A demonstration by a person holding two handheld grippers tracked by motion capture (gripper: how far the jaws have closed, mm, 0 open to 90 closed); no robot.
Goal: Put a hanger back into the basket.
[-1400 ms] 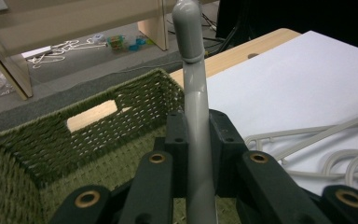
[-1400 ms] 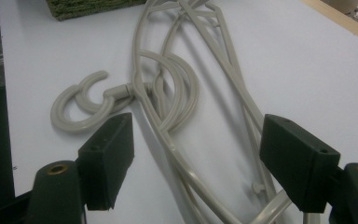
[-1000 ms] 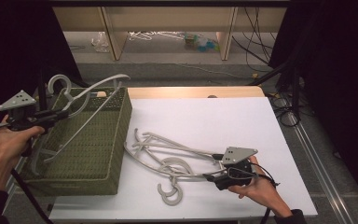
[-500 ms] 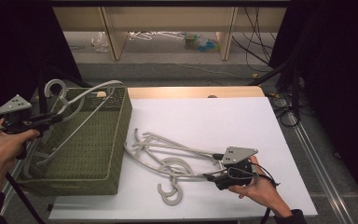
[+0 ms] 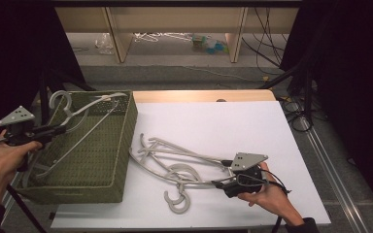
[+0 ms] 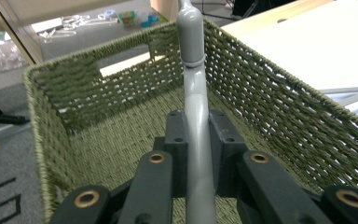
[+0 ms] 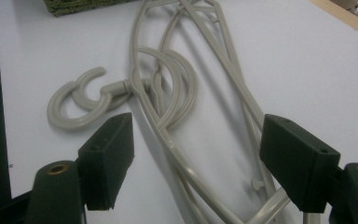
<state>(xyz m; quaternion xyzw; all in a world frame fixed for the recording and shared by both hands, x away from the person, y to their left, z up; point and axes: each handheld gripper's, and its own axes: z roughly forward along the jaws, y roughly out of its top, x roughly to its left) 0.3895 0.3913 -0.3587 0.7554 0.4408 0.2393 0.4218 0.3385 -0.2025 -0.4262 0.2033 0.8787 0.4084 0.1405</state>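
Observation:
My left gripper [image 5: 60, 129] is shut on a grey plastic hanger [image 5: 91, 105], which slants into the green woven basket [image 5: 126, 127] at the table's left. In the left gripper view the hanger's neck [image 6: 196, 107] runs up between the closed jaws [image 6: 198, 142], with the basket's wall [image 6: 98, 93] behind. Several more grey hangers [image 5: 175, 162] lie tangled on the white table top [image 5: 233, 126]. My right gripper [image 5: 219, 184] rests at their near right end. In the right gripper view its jaws [image 7: 196, 158] stand open on either side of the hangers' arms [image 7: 177, 98], with the hooks [image 7: 79, 105] at the left.
The basket takes up the table's left side, and its rim overhangs the left edge. Behind the table is a wooden shelf unit [image 5: 175, 19] with clutter on the floor. Cables [image 5: 296, 109] and a dark stand lie off the right edge.
My left hand has sunk a little and drawn leftward, lowering the held hanger farther into the basket. The right hand and the pile of hangers have not moved.

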